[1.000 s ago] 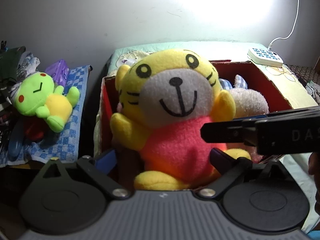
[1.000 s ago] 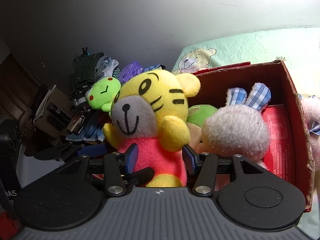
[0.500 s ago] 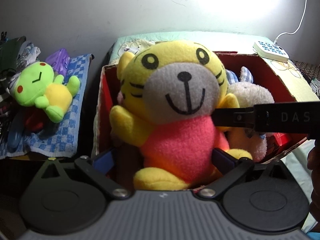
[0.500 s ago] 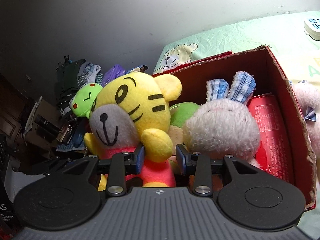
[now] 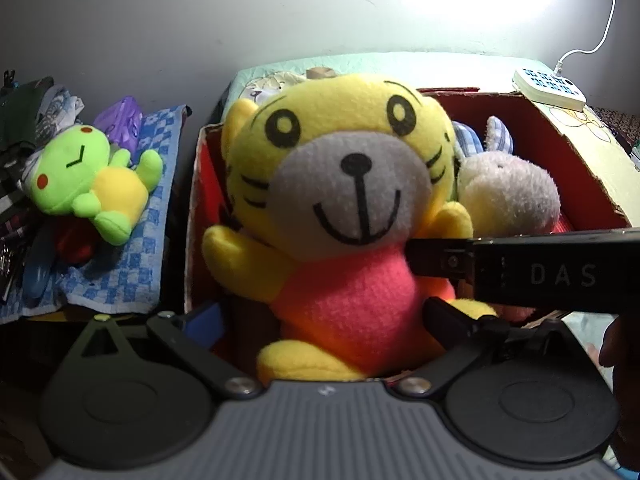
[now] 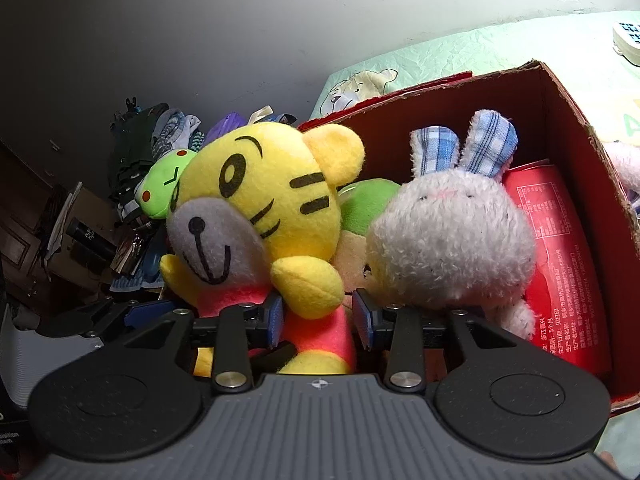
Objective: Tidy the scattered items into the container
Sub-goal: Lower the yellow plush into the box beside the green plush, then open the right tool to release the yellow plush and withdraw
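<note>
A yellow tiger plush in a pink shirt sits upright at the left end of the red cardboard box. My left gripper is open wide, its fingers on either side of the tiger's legs without pressing. My right gripper has its blue pads on the tiger's pink flank under one arm, and its jaws are opening slightly. Its black finger crosses the left wrist view. A grey rabbit plush with checked ears lies in the box.
A green frog plush lies outside the box on a blue checked cloth, beside piled clutter. Inside the box are another green plush and a red packet. A white power strip rests on the pale green sheet behind.
My right gripper's jaws narrowed from wide apart onto the tiger's body and dropped a little toward the box. The tiger looms larger and higher in the left wrist view.
</note>
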{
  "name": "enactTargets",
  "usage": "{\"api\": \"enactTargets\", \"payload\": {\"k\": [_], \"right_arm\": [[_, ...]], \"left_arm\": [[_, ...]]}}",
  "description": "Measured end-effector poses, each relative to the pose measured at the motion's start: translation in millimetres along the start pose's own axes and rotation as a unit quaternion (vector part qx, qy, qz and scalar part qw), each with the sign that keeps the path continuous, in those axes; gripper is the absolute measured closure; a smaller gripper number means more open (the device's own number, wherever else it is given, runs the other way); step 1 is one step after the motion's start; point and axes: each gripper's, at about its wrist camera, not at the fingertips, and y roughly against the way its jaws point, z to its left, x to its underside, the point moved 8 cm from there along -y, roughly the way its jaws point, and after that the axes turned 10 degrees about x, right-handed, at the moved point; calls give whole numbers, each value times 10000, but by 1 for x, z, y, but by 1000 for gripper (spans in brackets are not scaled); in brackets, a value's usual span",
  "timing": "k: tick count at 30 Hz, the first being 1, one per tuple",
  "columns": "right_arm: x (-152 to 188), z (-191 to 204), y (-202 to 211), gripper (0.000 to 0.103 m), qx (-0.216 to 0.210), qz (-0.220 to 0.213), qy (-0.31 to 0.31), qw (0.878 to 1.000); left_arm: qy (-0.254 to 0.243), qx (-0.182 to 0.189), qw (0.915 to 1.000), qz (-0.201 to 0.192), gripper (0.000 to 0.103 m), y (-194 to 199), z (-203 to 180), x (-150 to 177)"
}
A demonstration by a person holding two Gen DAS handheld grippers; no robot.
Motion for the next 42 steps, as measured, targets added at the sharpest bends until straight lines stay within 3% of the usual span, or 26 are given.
{"api": "enactTargets", "payload": {"k": [19,30,42], "right_arm": [[3,-10,1,53,134,-26,-150,9998],[0,-14,7,52,212,-73,-82,9997],[2,-10,31,51,579,-396,230,9973]], "left_arm": [[267,314,9991,112,0,-12,-1,0],[241,315,9991,113,0,-12,-3,0],[221,115,9997,-88,1,11,-3,3]]}}
